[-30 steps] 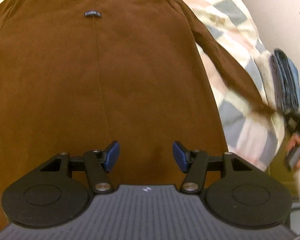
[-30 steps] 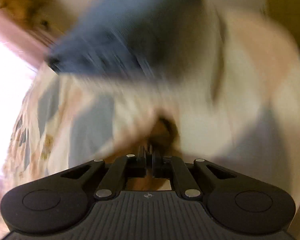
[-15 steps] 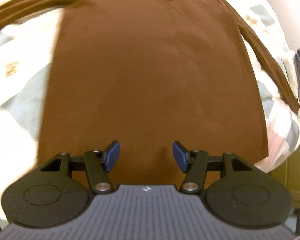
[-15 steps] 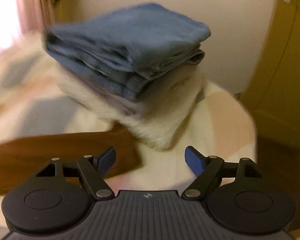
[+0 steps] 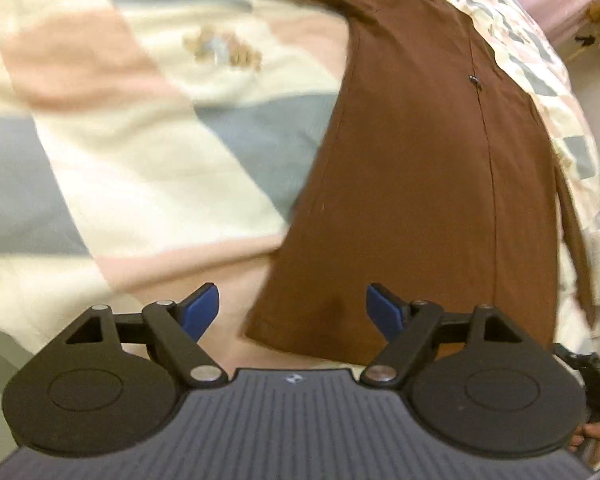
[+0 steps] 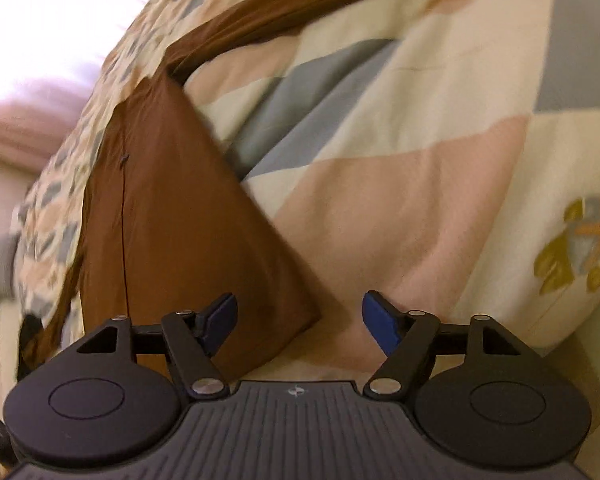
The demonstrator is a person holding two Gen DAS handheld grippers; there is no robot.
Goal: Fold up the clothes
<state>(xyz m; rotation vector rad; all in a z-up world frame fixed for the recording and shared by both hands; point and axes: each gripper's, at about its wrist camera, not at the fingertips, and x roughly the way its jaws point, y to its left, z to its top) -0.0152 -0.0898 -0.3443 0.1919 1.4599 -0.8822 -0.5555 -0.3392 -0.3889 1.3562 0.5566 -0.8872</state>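
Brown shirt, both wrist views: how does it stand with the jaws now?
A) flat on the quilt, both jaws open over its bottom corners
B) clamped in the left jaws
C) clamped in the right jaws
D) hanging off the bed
A: the brown shirt lies flat on the quilt; the left gripper and right gripper each hover with jaws apart over a bottom corner, pads clear of the cloth.

Warm dim indoor light, blown-out white glare upper left in the right wrist view — motion blur, fisheye-bent edges

You see a plain brown shirt (image 5: 420,168) on a bedcover (image 5: 132,152) patched in cream, pink and grey-blue, with a small ochre and blue motif. Your grippers are black, with blue pads (image 5: 202,310).
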